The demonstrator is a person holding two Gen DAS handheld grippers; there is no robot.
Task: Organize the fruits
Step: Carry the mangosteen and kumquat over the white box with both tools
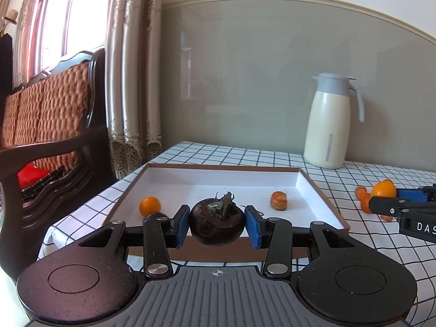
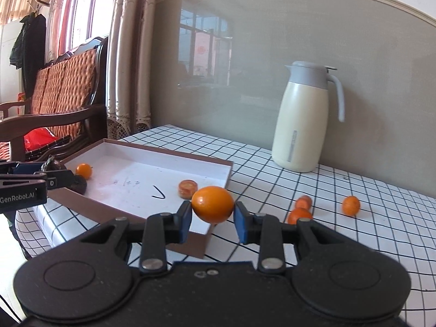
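Fruit is carried toward the tray (image 1: 321,190) for sorting. A dark mangosteen (image 1: 216,222) is gripped by the left claw (image 1: 217,224), an orange kumquat (image 2: 213,204) by the right claw (image 2: 213,216).

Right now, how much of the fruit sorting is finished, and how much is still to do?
Done: a small orange and an orange-brown fruit lie in the tray. In hand: the left gripper grips a dark purple fruit, and the right gripper grips an orange fruit. Left: three small orange fruits remain on the checked tablecloth.
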